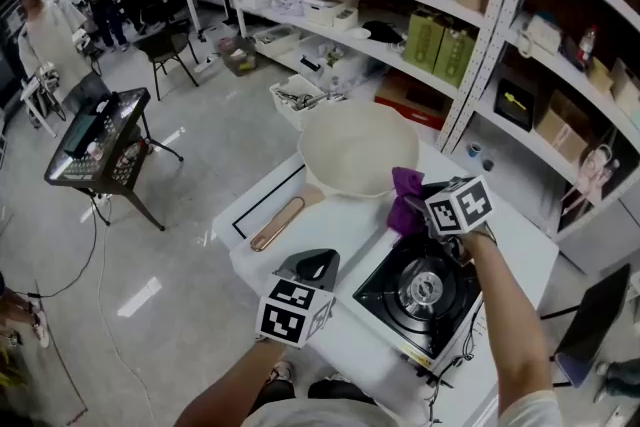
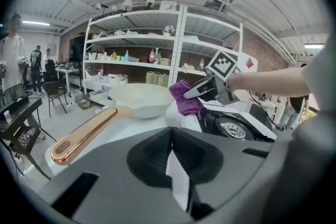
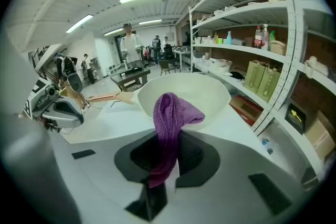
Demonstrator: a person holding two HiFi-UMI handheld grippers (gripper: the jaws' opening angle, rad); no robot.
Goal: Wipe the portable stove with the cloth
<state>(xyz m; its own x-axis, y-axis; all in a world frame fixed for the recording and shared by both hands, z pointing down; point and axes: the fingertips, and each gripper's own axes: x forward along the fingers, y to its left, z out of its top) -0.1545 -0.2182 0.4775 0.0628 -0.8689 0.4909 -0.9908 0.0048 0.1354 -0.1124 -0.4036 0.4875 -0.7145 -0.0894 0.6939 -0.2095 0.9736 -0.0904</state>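
Left gripper [image 1: 316, 267] is closest, jaws pressed together on nothing, off to the side. Right gripper [image 3: 167, 168] is clamped on the purple knitted cloth [image 3: 170, 113], which hangs over the far corner of the black portable gas stove [image 1: 420, 291] just below it. I'd say the wiping has barely begun. The white deep pan with a rose-gold handle [image 1: 355, 151] just beyond the right gripper crowds that edge.

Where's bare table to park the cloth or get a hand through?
Best: the white strip of table between the pan handle and the stove; the left gripper is at its near end. Also bare: the table's right edge beyond the stove. Crowded: the far side, where pan, cloth and stove meet.
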